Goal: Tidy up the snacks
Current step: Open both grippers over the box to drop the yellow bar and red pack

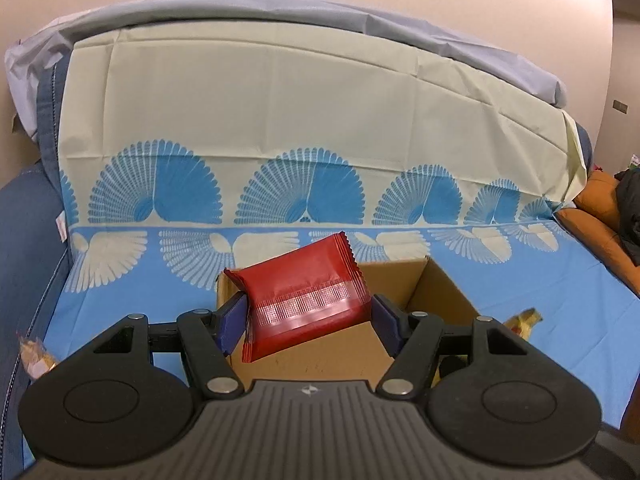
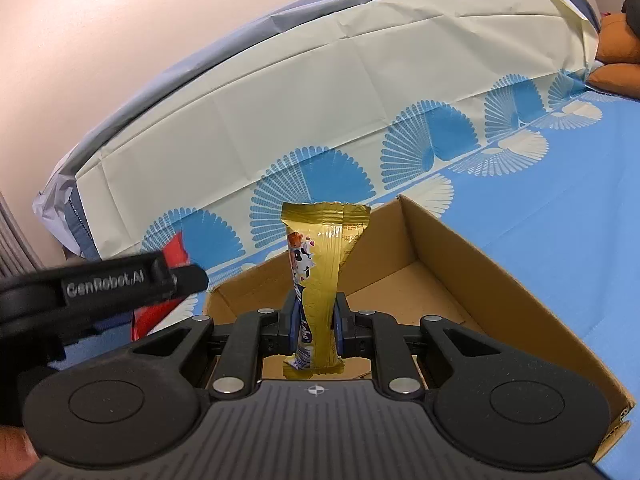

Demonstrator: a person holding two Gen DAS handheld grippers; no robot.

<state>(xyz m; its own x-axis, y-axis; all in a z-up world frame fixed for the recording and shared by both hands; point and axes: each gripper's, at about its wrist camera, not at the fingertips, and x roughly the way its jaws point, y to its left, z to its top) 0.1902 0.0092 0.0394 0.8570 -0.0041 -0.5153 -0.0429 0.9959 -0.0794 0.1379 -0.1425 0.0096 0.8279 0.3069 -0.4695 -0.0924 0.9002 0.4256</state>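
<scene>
My left gripper (image 1: 308, 322) is clamped on a red snack packet (image 1: 306, 300), tilted between its jaws above the cardboard box (image 1: 440, 292). My right gripper (image 2: 314, 328) pinches a gold snack bar (image 2: 324, 268) upright, the box just beyond.

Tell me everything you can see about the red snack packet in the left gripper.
The red foil snack packet is a puffy pillow-shaped wrapper with zigzag crimped ends and a pale printed band across its lower part. It hangs tilted, one end raised toward the upper right. The left gripper holds it, blue jaws pressing its two sides, above the open brown cardboard box. Nothing else touches it.
</scene>
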